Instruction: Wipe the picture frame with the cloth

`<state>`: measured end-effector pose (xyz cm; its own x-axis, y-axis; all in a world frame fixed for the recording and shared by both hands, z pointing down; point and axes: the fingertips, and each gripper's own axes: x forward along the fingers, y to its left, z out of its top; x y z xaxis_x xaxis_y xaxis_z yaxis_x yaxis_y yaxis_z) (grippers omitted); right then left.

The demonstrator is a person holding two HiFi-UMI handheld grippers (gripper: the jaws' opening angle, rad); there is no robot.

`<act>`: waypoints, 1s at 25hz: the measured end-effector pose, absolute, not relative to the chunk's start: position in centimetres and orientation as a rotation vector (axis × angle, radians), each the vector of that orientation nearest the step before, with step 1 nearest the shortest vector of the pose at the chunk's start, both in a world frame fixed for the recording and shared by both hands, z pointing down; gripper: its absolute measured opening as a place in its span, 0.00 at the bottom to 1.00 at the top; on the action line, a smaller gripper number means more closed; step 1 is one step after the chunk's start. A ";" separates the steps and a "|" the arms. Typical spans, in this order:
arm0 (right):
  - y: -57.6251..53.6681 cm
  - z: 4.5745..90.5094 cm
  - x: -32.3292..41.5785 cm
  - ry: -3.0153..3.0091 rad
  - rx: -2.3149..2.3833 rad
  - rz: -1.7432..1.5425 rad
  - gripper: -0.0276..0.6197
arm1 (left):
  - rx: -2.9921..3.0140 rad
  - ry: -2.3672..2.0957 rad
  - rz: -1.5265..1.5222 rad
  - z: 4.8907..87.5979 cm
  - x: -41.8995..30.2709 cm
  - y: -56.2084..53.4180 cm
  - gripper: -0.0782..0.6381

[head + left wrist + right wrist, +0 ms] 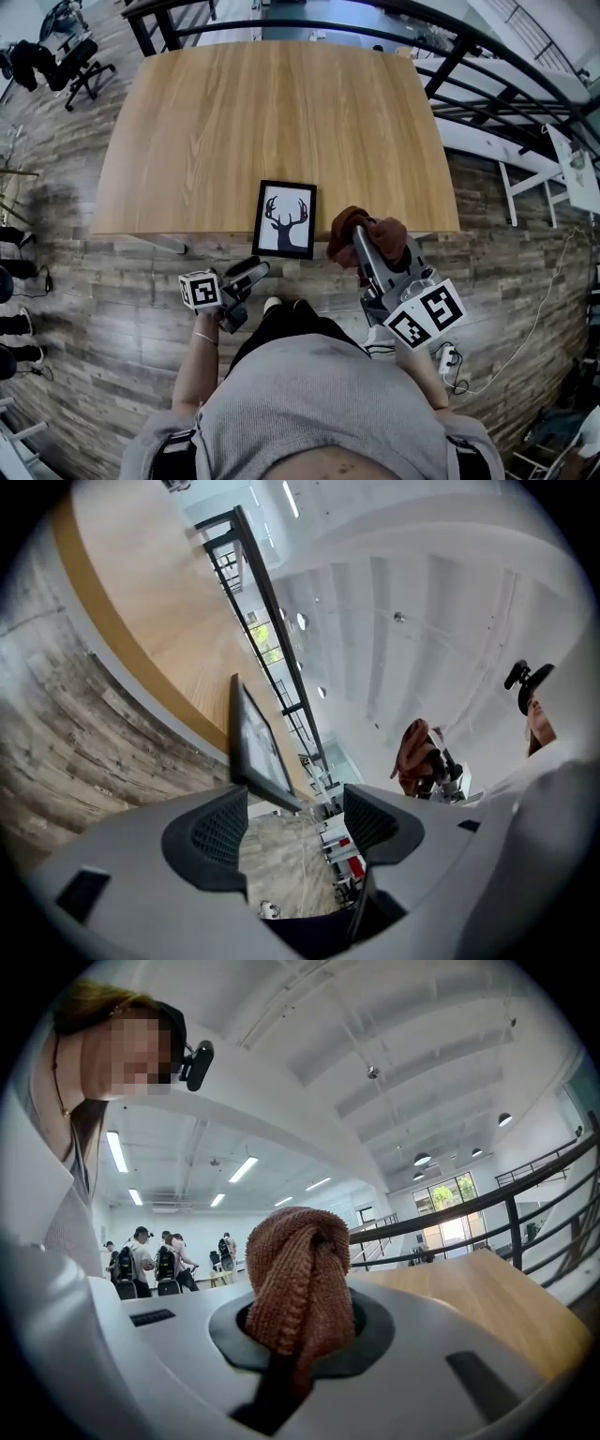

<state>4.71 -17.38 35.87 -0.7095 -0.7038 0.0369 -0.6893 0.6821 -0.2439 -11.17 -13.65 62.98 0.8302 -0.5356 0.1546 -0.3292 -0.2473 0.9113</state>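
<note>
The picture frame (285, 219) was found at the table's (281, 112) near edge, the cloth (363, 231) clenched in the right gripper (360, 246) beside it and the left gripper (251, 273) released and empty, so wiping was judged pending, contact being needed next.

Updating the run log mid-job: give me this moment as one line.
picture frame: flat at near edge of table | left gripper: open, empty, short of frame | right gripper: shut on brown cloth, right of frame
</note>
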 end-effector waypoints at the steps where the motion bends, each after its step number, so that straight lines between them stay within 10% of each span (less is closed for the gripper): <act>1: -17.3 35.7 4.8 2.825 -1.168 -0.364 0.11 | 1.883 -0.647 -0.221 62.4 -11.1 -13.2 0.53; 25: -16.8 34.1 5.1 2.856 -1.115 -0.193 0.11 | 2.546 -1.045 -0.157 40.5 -1.5 -16.9 0.46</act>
